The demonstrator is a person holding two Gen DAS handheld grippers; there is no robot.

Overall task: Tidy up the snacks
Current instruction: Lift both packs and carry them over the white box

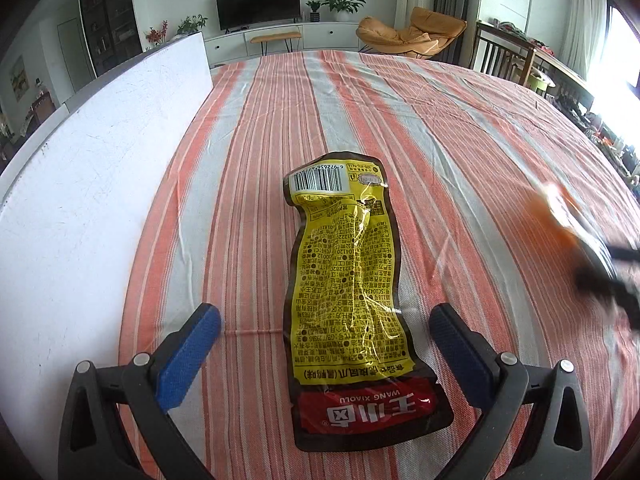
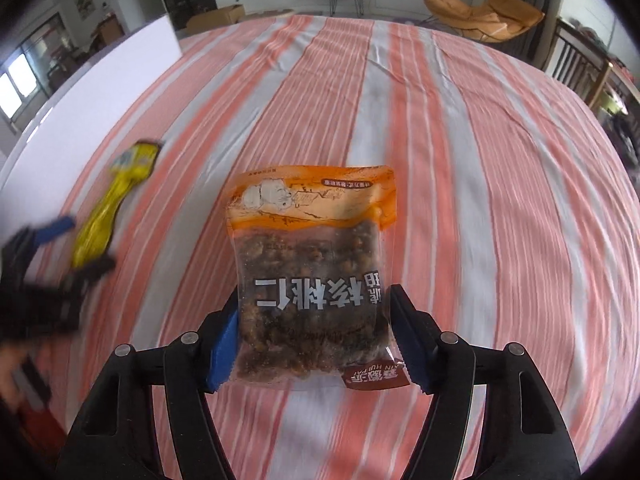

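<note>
Pick-up step. Your right gripper [image 2: 314,334] clamps the walnut-kernel bag [image 2: 310,276] above the striped surface [image 2: 480,160]. Your left gripper [image 1: 324,336] stands wide, straddling the yellow chicken-feet pouch [image 1: 348,280] lying flat there. Next: lower, close on the pouch's middle.

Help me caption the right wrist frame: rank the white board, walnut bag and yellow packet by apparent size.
1. Walnut bag, though it sits nearest the camera.
2. White board, partly cropped.
3. Yellow packet.
</note>
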